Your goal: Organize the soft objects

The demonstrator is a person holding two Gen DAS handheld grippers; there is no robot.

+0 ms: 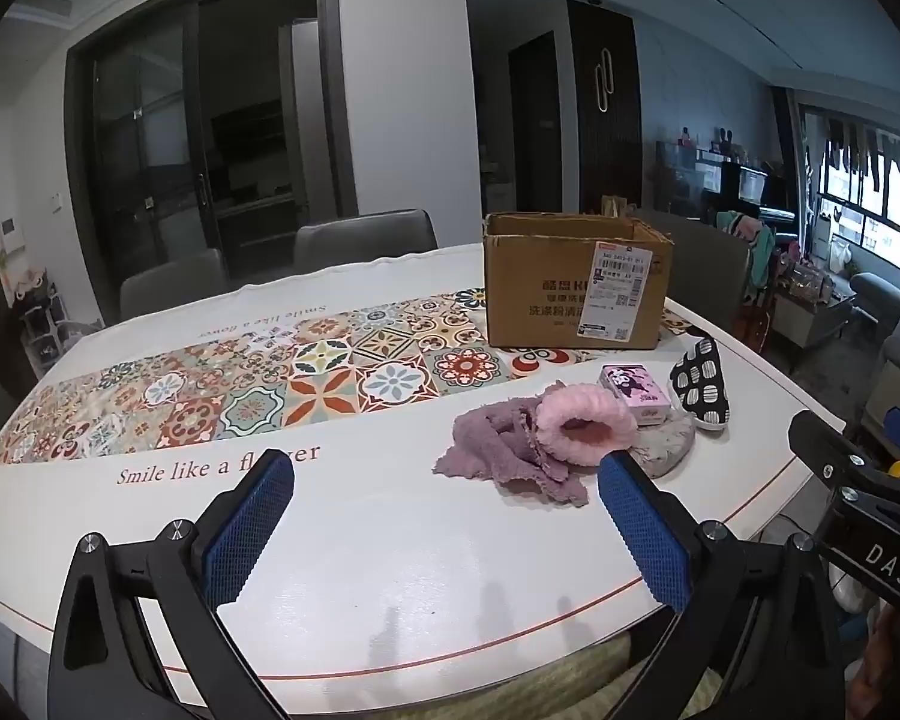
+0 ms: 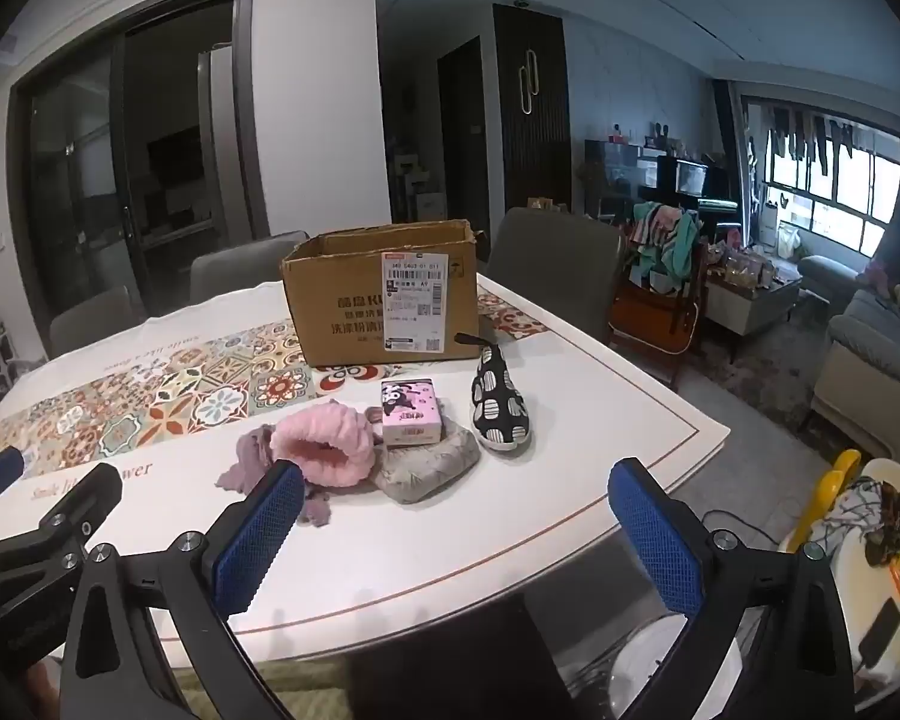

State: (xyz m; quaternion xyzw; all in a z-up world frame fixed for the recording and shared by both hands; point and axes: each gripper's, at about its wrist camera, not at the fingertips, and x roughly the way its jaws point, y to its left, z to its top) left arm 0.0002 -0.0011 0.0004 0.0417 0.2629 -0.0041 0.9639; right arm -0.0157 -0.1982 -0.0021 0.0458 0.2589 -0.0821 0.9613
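Closest to me, both tools sit low over the near edge of the white table point(image 1: 390, 540), tipped a little downward. My left gripper point(image 1: 444, 516) has its jaws spread wide with nothing between the blue pads point(image 1: 246, 534), only bare tabletop under them. My right gripper point(image 2: 456, 528) is the same, jaws fully released and empty, and in the left wrist view I can see its black body at the right edge, beside the left one. Just past the fingertips lies the cluster of soft things. A crumpled purple cloth point(image 1: 498, 456) is spread on the white surface, and a fluffy pink slipper point(image 2: 330, 444) rests partly on it with its opening turned toward me. Touching the slipper's right side is a grey fabric bundle point(image 2: 429, 465), and a small pink box point(image 2: 409, 417) with a cartoon print sits on top of the bundle's far part. Just right of those, apart from the bundle by a narrow gap, is a black shoe with white spots point(image 2: 501, 405), toe toward me. Behind the whole group stands an open cardboard box point(image 2: 384, 312) with a shipping label on its front, resting on the patterned tile runner point(image 1: 240, 390) that crosses the table. Grey chairs point(image 1: 366, 237) line the far side, and beyond them I see dark sliding doors point(image 1: 210, 144).
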